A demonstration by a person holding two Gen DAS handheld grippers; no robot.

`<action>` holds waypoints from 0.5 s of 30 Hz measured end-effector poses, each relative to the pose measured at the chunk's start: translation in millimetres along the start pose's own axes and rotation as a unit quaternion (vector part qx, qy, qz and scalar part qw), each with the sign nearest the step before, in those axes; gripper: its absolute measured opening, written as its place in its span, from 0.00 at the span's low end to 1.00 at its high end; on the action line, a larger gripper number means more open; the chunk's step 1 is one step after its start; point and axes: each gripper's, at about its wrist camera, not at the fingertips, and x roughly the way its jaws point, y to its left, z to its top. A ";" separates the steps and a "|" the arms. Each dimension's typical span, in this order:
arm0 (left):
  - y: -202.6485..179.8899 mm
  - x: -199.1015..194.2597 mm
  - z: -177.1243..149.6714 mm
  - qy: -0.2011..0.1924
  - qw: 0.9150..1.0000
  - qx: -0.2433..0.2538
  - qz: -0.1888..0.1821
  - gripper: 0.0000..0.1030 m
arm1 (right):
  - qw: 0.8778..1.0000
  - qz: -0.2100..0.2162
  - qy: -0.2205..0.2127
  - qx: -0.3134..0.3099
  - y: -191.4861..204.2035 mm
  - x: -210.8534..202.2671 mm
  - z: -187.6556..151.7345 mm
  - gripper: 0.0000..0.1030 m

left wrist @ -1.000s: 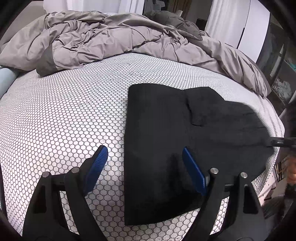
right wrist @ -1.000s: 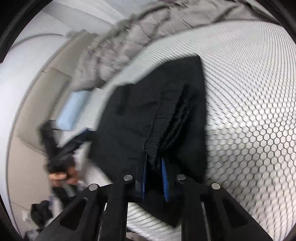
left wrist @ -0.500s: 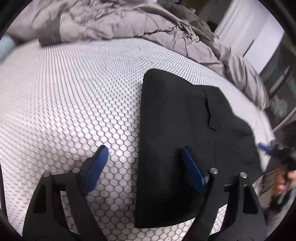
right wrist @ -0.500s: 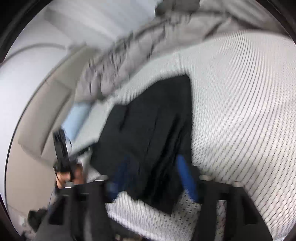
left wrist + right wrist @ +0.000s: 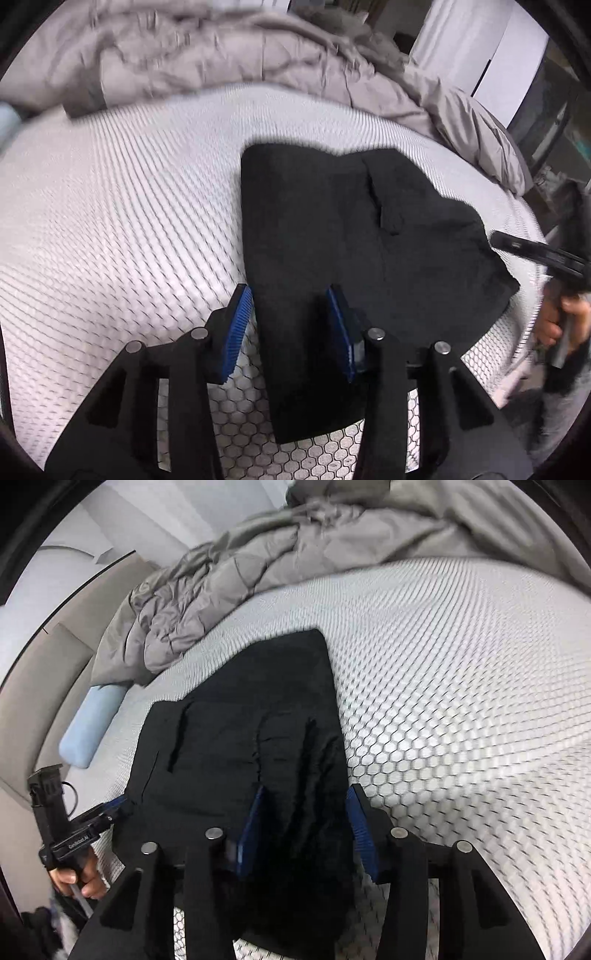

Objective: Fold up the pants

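Black pants (image 5: 332,229) lie folded into a flat block on the white hexagon-patterned mattress (image 5: 110,221). My left gripper (image 5: 290,321) straddles the block's near left edge. Its blue pads (image 5: 236,332) are closing with the cloth lying flat between them, not pinched. In the right wrist view the same pants (image 5: 240,731) reach toward me, and my right gripper (image 5: 306,823) straddles a raised fold along their right edge. Its jaws are closing and do not visibly press the cloth. The left gripper (image 5: 114,806) also shows at the pants' left corner, held by a hand (image 5: 74,878).
A crumpled grey duvet (image 5: 221,62) is heaped along the far side of the bed. A light blue pillow (image 5: 88,727) lies beside a beige headboard (image 5: 48,672). White curtains (image 5: 476,44) and dark shelving stand past the bed's right edge. A hand (image 5: 561,321) holds the right tool there.
The right gripper, shut on the pants' fold a second ago, let go and its jaws now narrow again. The left jaws have drawn in from wide open around the pants' edge.
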 end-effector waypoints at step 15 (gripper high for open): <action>-87.6 23.3 -34.5 0.030 0.978 0.196 -0.059 0.56 | 0.971 -0.025 0.084 -0.222 113.1 48.4 -50.8 0.38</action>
